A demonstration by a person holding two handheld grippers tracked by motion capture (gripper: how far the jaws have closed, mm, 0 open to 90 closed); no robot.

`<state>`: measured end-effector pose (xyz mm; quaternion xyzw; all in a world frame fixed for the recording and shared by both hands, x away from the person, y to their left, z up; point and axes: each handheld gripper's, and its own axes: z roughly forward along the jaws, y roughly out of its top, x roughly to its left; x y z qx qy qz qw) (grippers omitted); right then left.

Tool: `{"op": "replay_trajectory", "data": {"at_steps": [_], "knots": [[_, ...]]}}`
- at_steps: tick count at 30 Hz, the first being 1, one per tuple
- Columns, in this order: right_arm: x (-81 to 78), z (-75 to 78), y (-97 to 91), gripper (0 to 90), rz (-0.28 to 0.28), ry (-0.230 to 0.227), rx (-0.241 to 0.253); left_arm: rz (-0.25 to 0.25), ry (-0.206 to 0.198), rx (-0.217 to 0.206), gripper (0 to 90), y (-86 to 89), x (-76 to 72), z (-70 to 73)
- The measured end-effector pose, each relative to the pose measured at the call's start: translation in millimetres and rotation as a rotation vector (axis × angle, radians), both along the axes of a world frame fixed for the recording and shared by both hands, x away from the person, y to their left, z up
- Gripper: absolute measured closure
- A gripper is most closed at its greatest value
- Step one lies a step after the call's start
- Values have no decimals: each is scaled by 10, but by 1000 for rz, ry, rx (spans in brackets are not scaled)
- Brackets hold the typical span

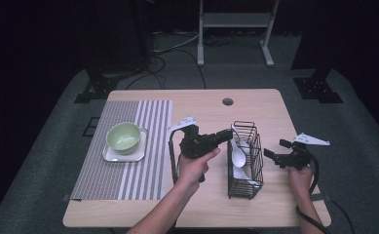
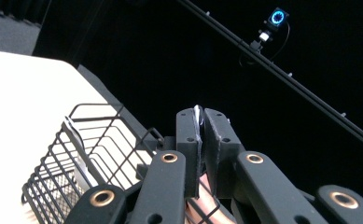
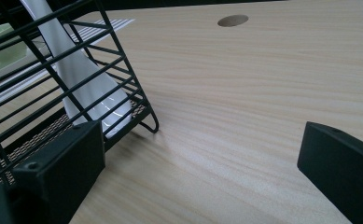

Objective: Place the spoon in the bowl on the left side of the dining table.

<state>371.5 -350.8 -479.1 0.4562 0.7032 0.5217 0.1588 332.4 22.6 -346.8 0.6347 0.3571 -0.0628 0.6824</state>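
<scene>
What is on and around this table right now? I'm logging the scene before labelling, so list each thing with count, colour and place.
table: 1, light wood, centre
placemat: 1, grey and white striped, table's left
plate: 1, white, square, on placemat
bowl: 1, pale green, on plate
wire basket: 1, black, right of centre
spoons: at least 2, white, in basket
left gripper: 1, black, shut on a spoon handle
right gripper: 1, black, open, beside basket
hands: 2, near edge
</scene>
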Motion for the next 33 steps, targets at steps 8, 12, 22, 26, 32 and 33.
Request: {"op": "replay_trajectory", "data": {"at_steps": [8,12,22,26,32,33], "knots": [[3,-1,10,0,-1,0,-10,15,-13,-23,849,101,-17,82],[3,-1,16,0,-2,3,-17,35,-17,-38,849,195,-18,116],[3,-2,31,0,-6,7,-31,65,-12,-59,849,405,-9,98],[3,-3,35,0,-7,9,-36,78,-6,-71,849,462,-9,89],[3,-4,39,0,-10,10,-40,97,-8,-76,849,558,-9,92],[3,-4,39,0,-10,10,-40,100,-10,-75,849,575,-6,92]]}}
